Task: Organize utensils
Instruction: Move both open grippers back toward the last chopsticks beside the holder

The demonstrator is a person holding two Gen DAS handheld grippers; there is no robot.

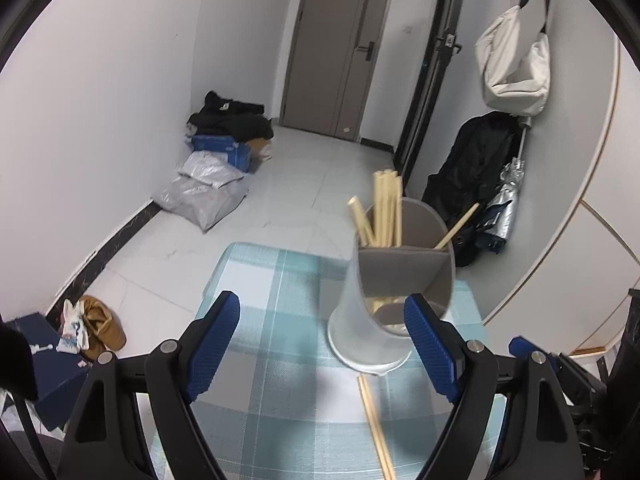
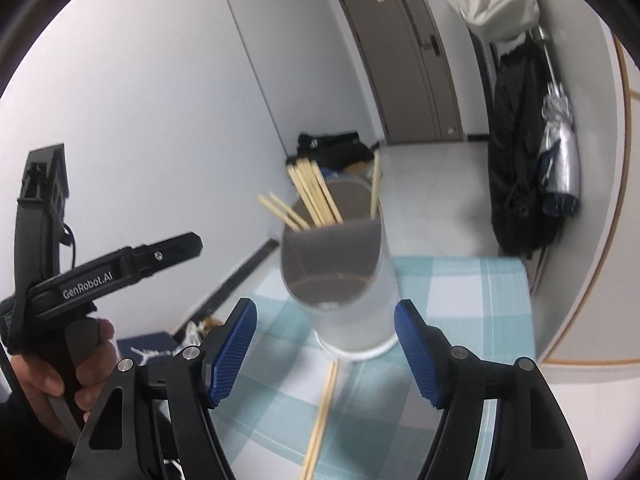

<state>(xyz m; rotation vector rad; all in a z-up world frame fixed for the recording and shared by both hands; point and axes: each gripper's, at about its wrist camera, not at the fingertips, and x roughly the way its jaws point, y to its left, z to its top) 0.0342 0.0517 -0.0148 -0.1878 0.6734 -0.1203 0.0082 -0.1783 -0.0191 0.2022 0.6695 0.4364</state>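
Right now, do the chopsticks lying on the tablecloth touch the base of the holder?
Cannot tell. In the left wrist view the loose chopsticks end right at the holder base; no gap or contact shows plainly.

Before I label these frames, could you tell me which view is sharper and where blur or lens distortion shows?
Left wrist view: mostly sharp, the utensil holder and loose chopsticks crisp, though the fisheye bows the walls and door. Right wrist view: softer, with motion blur on the holder, the checked tablecloth and the chopsticks; dark vignette in the corners of both.
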